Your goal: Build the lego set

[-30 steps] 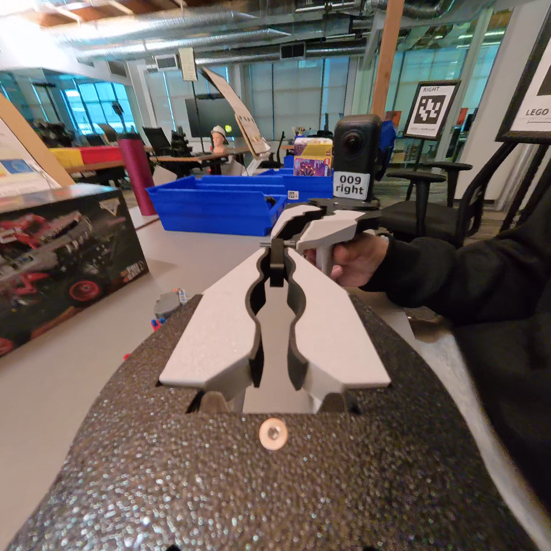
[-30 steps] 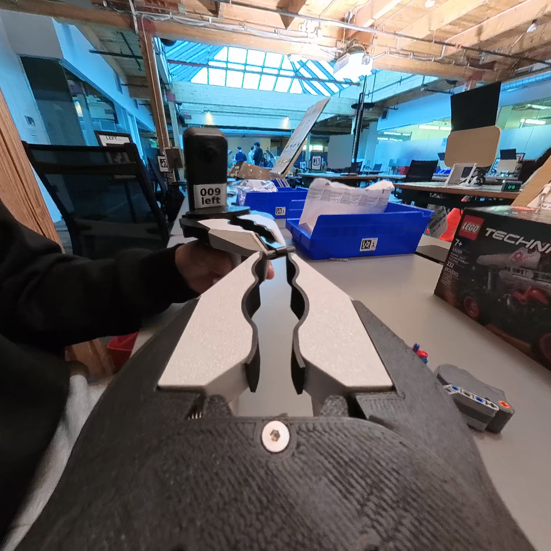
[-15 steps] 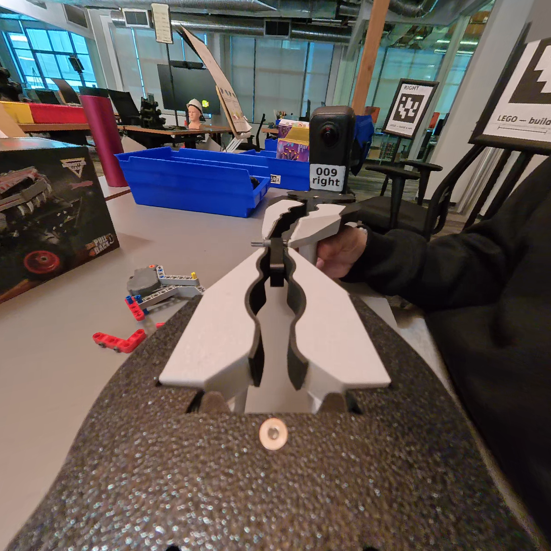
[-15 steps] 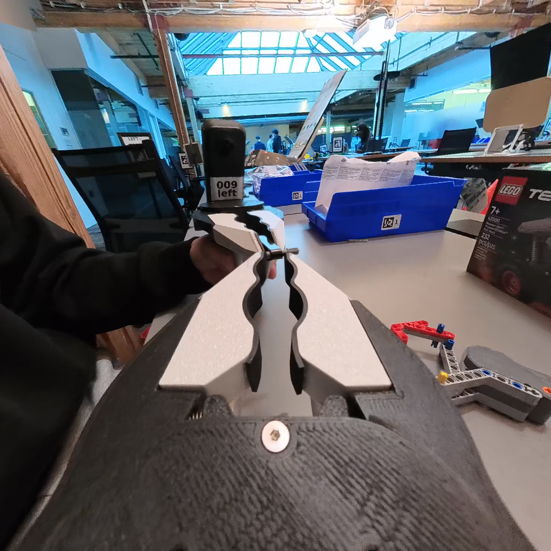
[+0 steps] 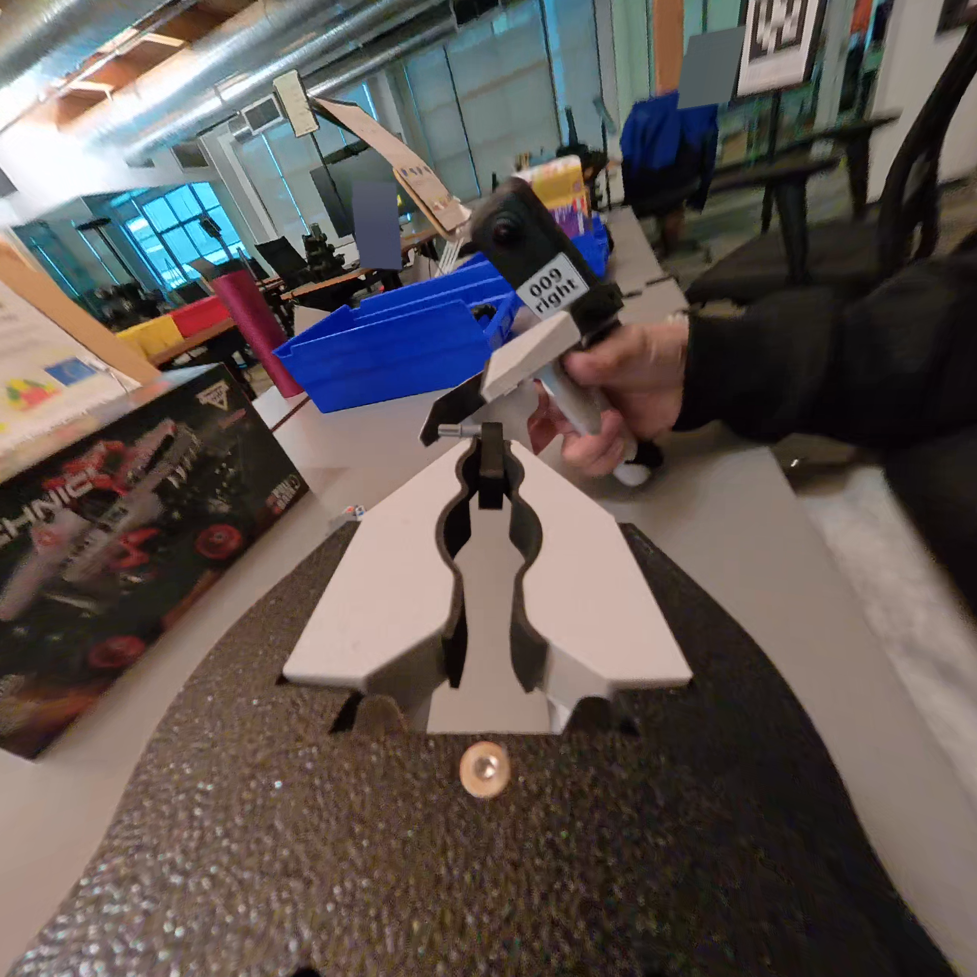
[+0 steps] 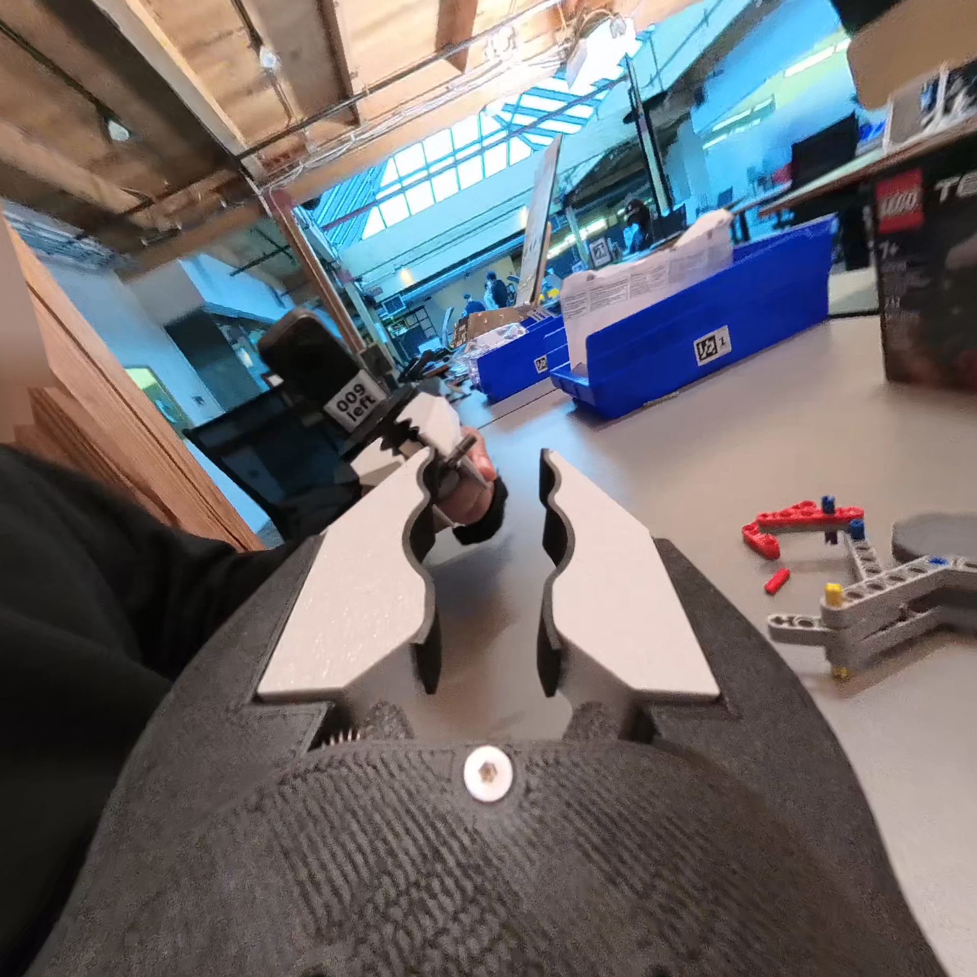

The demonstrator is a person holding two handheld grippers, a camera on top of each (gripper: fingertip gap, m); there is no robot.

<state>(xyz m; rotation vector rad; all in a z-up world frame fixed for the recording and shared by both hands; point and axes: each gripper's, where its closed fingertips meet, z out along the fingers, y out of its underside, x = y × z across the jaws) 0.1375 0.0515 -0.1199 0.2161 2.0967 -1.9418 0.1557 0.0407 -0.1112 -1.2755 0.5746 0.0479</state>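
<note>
1. Left gripper point(image 5: 490, 465): its jaws are clamped on a small black piece point(image 5: 490, 464) that carries a short metal axle point(image 5: 459, 431) pointing sideways. The gripper is raised above the grey tabletop point(image 5: 713, 528).
2. Right gripper point(image 6: 489, 465): its jaws stand apart with nothing between them. In the left wrist view this gripper point(image 5: 452, 415) sits just beyond the black piece, held by a hand point(image 5: 624, 386) in a black sleeve, with its tips beside the axle end; contact cannot be confirmed.
3. Partial lego assembly point(image 6: 872, 597): a light grey beam frame with blue and yellow pins lies flat on the tabletop, to the right of the right gripper and apart from it.
4. A red angled beam point(image 6: 793, 521) lies at the far end of the grey frame, by its blue pins. A loose red pin point(image 6: 776, 580) lies near it.
5. Set box point(image 5: 121, 528): a dark box with a red truck picture stands on the tabletop to the left of the left gripper.
6. Blue bins point(image 5: 391, 354) stand at the far side of the tabletop; one bin point(image 6: 687, 328) holds a folded paper sheet point(image 6: 645, 275).
</note>
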